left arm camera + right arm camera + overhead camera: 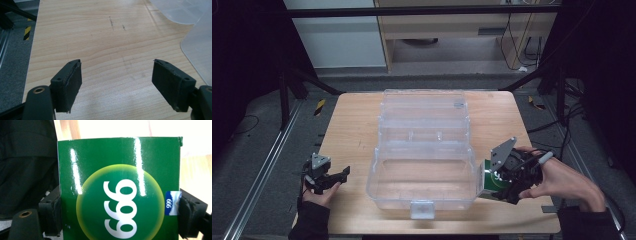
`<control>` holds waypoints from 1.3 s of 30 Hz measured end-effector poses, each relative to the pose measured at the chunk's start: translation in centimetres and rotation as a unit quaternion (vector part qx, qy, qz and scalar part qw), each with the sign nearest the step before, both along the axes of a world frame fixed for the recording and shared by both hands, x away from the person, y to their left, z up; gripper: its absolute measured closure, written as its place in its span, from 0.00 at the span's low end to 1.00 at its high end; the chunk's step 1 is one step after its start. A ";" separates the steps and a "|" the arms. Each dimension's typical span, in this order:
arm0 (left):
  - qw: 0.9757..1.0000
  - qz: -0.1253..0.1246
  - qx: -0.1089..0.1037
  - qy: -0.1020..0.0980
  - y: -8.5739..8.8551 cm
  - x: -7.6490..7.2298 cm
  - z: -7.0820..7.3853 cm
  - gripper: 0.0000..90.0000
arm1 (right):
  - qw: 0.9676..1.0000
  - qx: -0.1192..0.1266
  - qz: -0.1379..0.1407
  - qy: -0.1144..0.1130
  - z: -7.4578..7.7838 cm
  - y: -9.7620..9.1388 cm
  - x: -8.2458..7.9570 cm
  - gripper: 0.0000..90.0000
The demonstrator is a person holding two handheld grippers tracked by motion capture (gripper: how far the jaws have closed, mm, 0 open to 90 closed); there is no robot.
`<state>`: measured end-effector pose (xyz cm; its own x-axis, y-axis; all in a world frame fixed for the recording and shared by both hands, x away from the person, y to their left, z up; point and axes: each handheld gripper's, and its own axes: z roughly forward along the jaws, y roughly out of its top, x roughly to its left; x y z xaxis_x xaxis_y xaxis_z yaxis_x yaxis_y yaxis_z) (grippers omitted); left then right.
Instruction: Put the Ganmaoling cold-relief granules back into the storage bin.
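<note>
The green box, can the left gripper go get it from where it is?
Probably not directly. The green box is clamped in the right gripper at the table's far side, and the open clear case stands between it and the left gripper.

Clear box (422, 150) blocks table centre; bare wood (100, 45) free ahead of left tongs (117, 80).

Clear plastic box (422, 150) open on a wooden table (352, 130), cables (524, 45) perhaps beyond, grey floor (257, 150).
</note>
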<state>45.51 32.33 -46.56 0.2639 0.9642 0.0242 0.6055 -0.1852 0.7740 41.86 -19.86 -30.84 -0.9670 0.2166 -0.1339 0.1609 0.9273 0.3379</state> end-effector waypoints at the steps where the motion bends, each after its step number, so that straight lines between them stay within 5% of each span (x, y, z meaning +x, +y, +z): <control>1: 1.000 0.000 0.000 0.000 0.0 0.0 0.0 0.26 | 1.000 0.001 0.001 -0.002 0.1 0.2 0.1 0.18; 14: 1.000 -0.001 -0.001 0.001 0.0 0.0 0.0 0.26 | 1.000 0.002 0.010 -0.006 0.4 3.0 1.7 0.18; 39: 1.000 -0.001 -0.002 0.000 0.0 0.1 0.0 0.26 | 0.999 0.015 0.028 -0.007 -1.2 7.4 3.3 0.18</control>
